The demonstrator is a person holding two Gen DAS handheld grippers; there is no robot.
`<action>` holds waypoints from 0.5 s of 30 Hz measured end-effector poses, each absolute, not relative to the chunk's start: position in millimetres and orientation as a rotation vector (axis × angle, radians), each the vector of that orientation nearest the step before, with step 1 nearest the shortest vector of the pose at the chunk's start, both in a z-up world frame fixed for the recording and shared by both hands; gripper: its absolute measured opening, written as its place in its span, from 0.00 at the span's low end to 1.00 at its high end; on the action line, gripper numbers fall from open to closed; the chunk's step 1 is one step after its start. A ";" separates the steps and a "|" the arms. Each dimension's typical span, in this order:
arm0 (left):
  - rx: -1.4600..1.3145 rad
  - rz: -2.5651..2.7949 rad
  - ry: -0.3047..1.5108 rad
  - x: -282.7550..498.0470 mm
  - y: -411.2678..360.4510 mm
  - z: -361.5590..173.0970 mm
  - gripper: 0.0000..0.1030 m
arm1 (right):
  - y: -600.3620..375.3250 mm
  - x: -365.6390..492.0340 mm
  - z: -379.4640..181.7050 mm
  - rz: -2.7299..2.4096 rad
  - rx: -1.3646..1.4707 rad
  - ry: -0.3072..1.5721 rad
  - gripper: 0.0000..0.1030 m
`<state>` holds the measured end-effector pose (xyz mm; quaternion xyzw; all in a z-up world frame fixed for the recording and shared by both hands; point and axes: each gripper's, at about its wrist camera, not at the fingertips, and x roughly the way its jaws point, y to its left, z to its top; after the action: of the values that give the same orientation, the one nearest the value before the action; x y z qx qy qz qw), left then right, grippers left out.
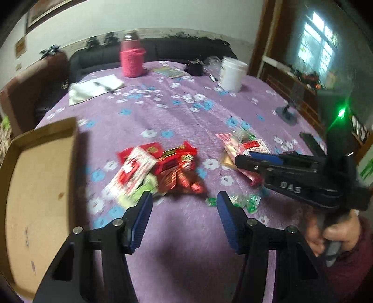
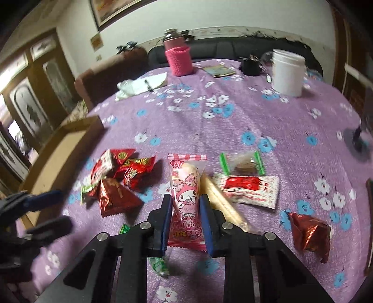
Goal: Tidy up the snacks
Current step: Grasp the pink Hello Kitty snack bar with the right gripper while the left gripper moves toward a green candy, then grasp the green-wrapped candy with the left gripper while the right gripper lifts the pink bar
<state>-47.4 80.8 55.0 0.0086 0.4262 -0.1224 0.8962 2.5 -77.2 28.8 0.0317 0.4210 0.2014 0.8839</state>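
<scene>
A purple flowered tablecloth [image 2: 233, 121] covers the table. A shallow cardboard box [image 1: 39, 191] sits at its left edge. Red snack packets [image 2: 121, 177] lie piled near the middle. The right gripper [image 2: 185, 205] is clamped on a pink cartoon-printed snack packet [image 2: 186, 186]. The left gripper [image 1: 184, 207] hovers with fingers apart; small green candies [image 1: 244, 201], blurred, seem to lie just beyond it.

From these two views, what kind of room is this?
Probably a home living or dining room: a table under a purple floral cloth, a dark sofa along the wall behind it, and a framed picture above.
</scene>
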 end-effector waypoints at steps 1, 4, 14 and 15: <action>0.034 -0.258 0.896 -43.6 75.0 52.9 0.55 | -80.7 4.1 28.6 0.423 0.089 0.881 0.24; 0.081 -0.359 0.878 -47.7 49.7 51.9 0.54 | -91.4 6.4 31.1 0.411 0.132 0.883 0.24; 0.313 -0.539 0.958 -35.8 -2.4 16.1 0.51 | -116.7 12.6 32.0 0.407 0.258 0.890 0.25; 0.314 -0.540 0.969 -35.8 -1.3 15.0 0.37 | -116.5 12.4 33.0 0.408 0.257 0.887 0.25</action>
<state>-35.8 -1.3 15.0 0.1483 0.4580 -0.2553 0.8385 12.4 -116.5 33.0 0.1233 0.4247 0.1954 0.8753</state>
